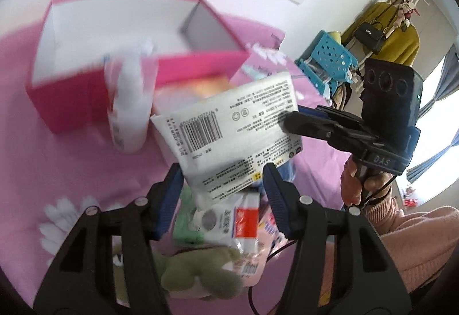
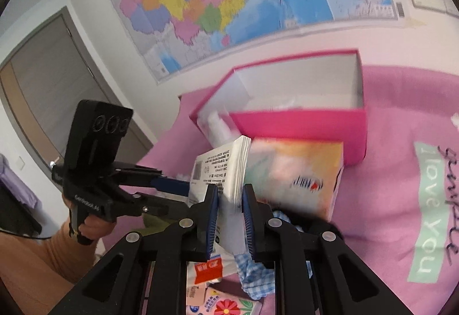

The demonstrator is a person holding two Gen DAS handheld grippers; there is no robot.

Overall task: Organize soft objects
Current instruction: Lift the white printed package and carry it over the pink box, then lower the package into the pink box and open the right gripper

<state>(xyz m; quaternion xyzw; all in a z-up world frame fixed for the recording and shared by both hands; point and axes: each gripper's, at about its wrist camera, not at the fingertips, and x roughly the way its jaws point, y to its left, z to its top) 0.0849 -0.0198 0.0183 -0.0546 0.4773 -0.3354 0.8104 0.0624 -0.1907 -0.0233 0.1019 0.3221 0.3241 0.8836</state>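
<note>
Tissue pack (image 2: 226,180), white and flat, sat edge-on between the right gripper (image 2: 229,217) pads, which were clamped on it at lower centre of the right wrist view. Its long axis pointed up-frame toward the pink box (image 2: 298,125), open-topped, just beyond. In the left wrist view the left gripper (image 1: 222,186) stood open, fingers astride the pack's lower edge (image 1: 229,131) without pinching. By my reading, the right hand carried it and the box lay straight ahead.

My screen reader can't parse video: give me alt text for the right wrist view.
The right tongs clamp a white printed packet edge-on above a pink bedspread; the left tongs reach it from the left. Behind sit an open pink box and a pastel tissue pack.
</note>
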